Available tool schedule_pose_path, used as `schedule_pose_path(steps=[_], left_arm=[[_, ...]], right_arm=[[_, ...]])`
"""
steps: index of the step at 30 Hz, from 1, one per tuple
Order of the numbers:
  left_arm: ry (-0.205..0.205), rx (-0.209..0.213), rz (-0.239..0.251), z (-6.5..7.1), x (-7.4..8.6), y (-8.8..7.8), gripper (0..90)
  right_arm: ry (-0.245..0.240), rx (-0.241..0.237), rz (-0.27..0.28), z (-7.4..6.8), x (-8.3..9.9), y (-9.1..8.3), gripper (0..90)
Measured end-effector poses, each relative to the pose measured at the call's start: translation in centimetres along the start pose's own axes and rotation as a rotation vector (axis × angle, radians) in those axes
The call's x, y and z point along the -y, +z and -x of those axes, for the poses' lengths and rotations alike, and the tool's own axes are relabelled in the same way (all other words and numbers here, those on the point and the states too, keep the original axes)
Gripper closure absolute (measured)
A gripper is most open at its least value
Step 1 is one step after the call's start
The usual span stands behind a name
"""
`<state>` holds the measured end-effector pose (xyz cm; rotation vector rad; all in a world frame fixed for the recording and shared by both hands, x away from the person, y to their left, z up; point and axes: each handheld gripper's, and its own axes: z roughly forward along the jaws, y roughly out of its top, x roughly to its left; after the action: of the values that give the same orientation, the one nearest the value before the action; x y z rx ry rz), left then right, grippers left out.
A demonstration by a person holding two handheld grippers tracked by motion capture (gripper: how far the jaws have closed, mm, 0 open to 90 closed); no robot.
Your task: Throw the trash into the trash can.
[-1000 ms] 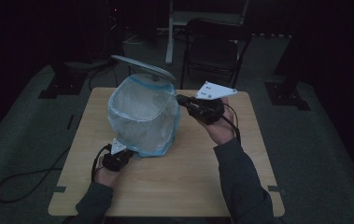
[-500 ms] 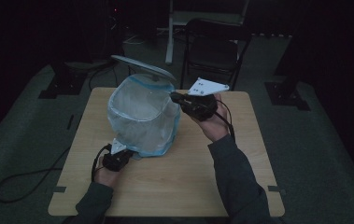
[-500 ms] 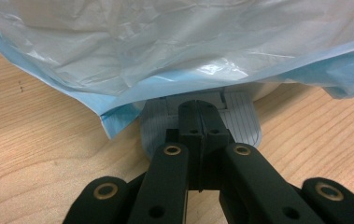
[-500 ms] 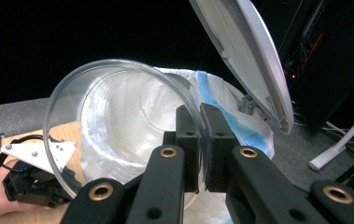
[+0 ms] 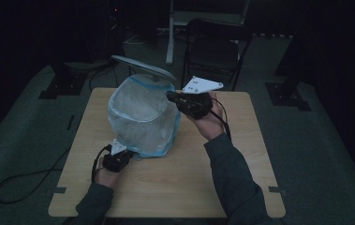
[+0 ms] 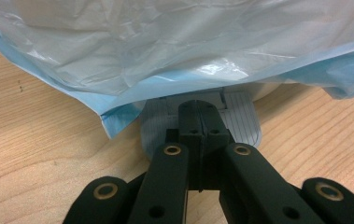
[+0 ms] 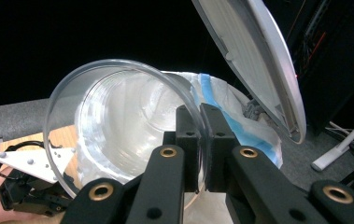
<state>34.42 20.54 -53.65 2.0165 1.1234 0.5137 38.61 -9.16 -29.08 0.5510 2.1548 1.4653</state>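
Note:
A small pedal bin (image 5: pixel 142 119) lined with a white and blue plastic bag (image 6: pixel 174 51) stands on the wooden table (image 5: pixel 203 178), its grey lid (image 5: pixel 142 68) raised. My left gripper (image 6: pixel 201 109) is shut, its tips resting on the bin's ribbed grey pedal (image 6: pixel 244 123); it lies at the bin's near foot (image 5: pixel 120 158). My right gripper (image 7: pixel 200 119) is shut on the rim of a clear plastic cup (image 7: pixel 114 126), which lies on its side at the bin's mouth under the lid (image 7: pixel 254 60). From above, that gripper (image 5: pixel 174 97) sits at the bin's right rim.
A dark chair (image 5: pixel 217 47) stands behind the table's far edge. A cable (image 5: pixel 25 180) trails off the table's left side onto the floor. Bare tabletop lies to the right of the bin and in front of it.
My right hand has carried the cup leftward, up to the bin's opening. The left gripper has stayed on the pedal and the lid has stayed up.

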Motion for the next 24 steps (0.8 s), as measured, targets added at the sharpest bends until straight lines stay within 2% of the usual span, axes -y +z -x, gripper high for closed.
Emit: schedule_pose_path(steps=[17, 24], left_arm=[[0.000, -0.001, 0.000, 0.0, 0.0, 0.0, 90.0], [0.000, 0.000, 0.001, 0.0, 0.0, 0.0, 90.0]], right_arm=[[0.005, 0.009, -0.011, 0.1, -0.2, 2.0, 86.8], [0.022, 0.013, -0.018, 0.4, -0.1, 2.7, 86.8]])
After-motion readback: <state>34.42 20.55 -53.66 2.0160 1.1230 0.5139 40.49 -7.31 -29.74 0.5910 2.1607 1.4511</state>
